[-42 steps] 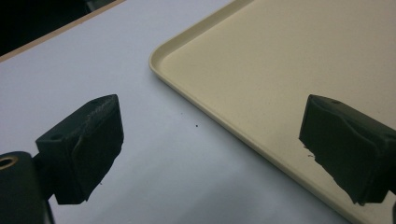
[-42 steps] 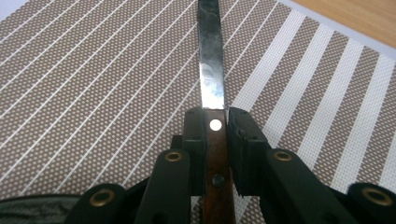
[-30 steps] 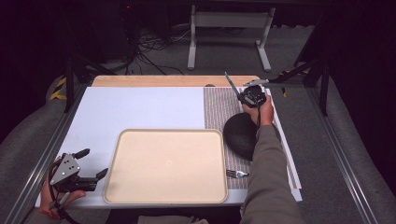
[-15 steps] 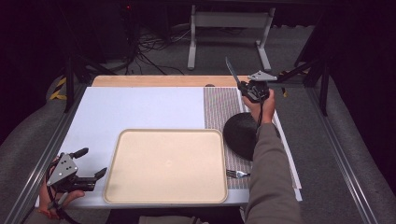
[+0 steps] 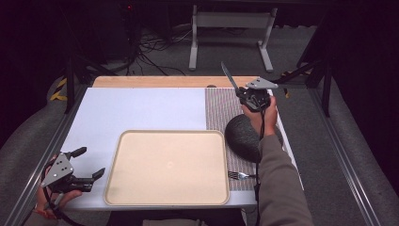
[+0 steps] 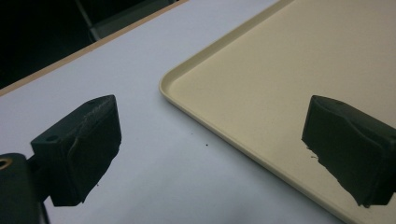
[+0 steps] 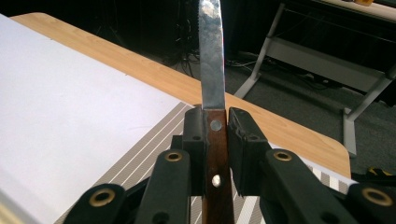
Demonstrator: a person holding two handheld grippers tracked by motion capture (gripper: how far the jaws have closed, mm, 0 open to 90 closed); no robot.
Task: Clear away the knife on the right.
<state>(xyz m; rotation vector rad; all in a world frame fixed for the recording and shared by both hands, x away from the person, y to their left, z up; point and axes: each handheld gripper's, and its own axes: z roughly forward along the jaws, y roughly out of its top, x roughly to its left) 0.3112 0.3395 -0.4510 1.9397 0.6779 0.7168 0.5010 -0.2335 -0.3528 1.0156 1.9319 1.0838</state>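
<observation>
High view: a knife [image 5: 229, 76] is held clear of the desk [image 5: 141, 108] by the right hand-held gripper [image 5: 243, 91], its blade angled up and away over the far edge of the striped mat [image 5: 219, 110]. Against the earlier pictures, the knife has been lifted off the mat and carried toward the back of the desk. A dark bowl [image 5: 242, 136] is seen overturned on the mat, just beside the tray [image 5: 167, 165], with a fork [image 5: 240, 175] near the mat's front edge. The left hand-held gripper [image 5: 89, 162] is kept at the tray's front left corner, jaws spread and empty.

Left gripper view: the two pads [image 6: 88, 144] are held wide apart above bare desk and the tray's rim [image 6: 187, 100]; nothing is gripped.

Right gripper view: the knife's wooden handle [image 7: 215, 154] is clamped between the jaws, the blade [image 7: 212, 56] rising beyond them. The pickup looks done; a place-down, perhaps on the tray, is judged to be next.
</observation>
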